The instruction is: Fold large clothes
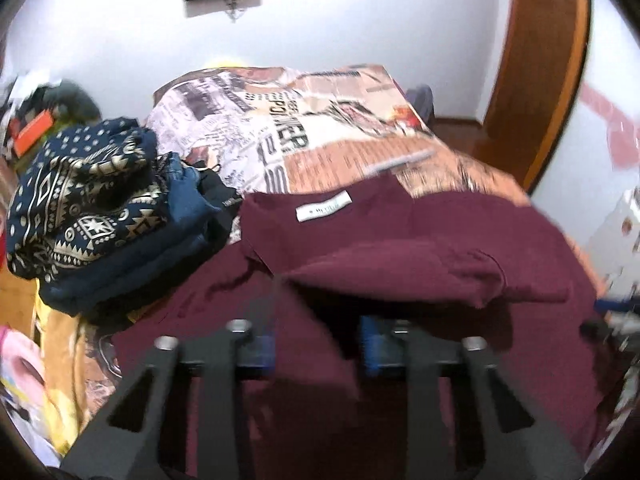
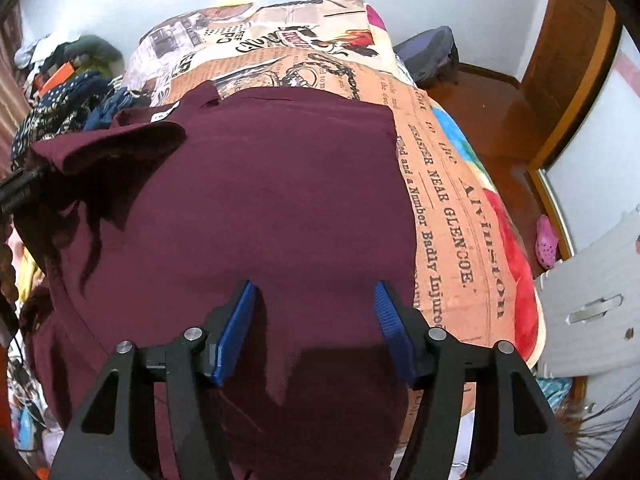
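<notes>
Maroon knit garment lies under the open right tool; the left tool, gripping its fold, should pull flat.

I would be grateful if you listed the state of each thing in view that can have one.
maroon garment: spread flat on the bed, one flap at the left lifted and turned over.
white label: exposed, facing up.
left gripper: jaws closed on the lifted flap.
right gripper: jaws open over the garment, gripping nothing.
navy patterned clothes: heaped beside the garment.
</notes>
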{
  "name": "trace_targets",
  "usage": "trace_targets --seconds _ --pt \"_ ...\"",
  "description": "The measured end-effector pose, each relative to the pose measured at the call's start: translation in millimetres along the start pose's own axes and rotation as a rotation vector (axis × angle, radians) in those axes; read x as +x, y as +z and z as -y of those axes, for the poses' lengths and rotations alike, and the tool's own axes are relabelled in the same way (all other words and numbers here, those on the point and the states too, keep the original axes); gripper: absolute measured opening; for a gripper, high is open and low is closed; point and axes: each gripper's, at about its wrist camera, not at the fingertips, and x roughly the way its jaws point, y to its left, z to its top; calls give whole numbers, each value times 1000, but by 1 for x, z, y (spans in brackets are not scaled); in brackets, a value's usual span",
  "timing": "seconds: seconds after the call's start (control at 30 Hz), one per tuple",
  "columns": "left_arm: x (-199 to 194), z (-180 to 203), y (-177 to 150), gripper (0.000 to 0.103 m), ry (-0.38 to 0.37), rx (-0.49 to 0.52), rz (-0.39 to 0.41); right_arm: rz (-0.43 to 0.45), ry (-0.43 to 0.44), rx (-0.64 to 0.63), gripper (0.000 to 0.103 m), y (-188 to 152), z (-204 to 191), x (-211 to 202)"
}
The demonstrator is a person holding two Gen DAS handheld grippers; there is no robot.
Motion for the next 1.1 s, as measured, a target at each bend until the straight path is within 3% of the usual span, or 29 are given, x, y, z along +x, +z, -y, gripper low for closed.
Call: trace_targets --seconds 0.1,0.2,0.37,0.53,0.63,0.67,0.77,0.8,0.93,1.1 --pt "-10 -20 4 11 -35 -88 26 0 7 11 59 -2 1 3" --pt "-27 -38 1 10 -22 -137 63 3 5 12 59 -4 1 4" --pt "-51 -76 -19 11 -45 -285 75 12 6 14 60 -8 2 6" --pt "-47 -135 -71 14 -113 -551 9 19 5 14 61 -9 2 7" --pt "-34 -148 -103 14 -130 -614 -69 20 3 14 61 -10 2 7" --pt "-29 -147 -114 14 -105 -604 -102 20 2 14 61 -10 2 7" --pt "-23 -141 -134 15 76 -534 -161 19 -2 19 61 -10 2 7" --pt "-21 -144 -141 15 84 -547 -174 19 -3 20 61 -10 2 6" --pt "-15 -163 -163 15 12 -663 -218 16 -9 28 61 -9 2 6" --pt "-29 -183 -179 15 -59 -802 -196 11 -19 32 61 -7 2 3"
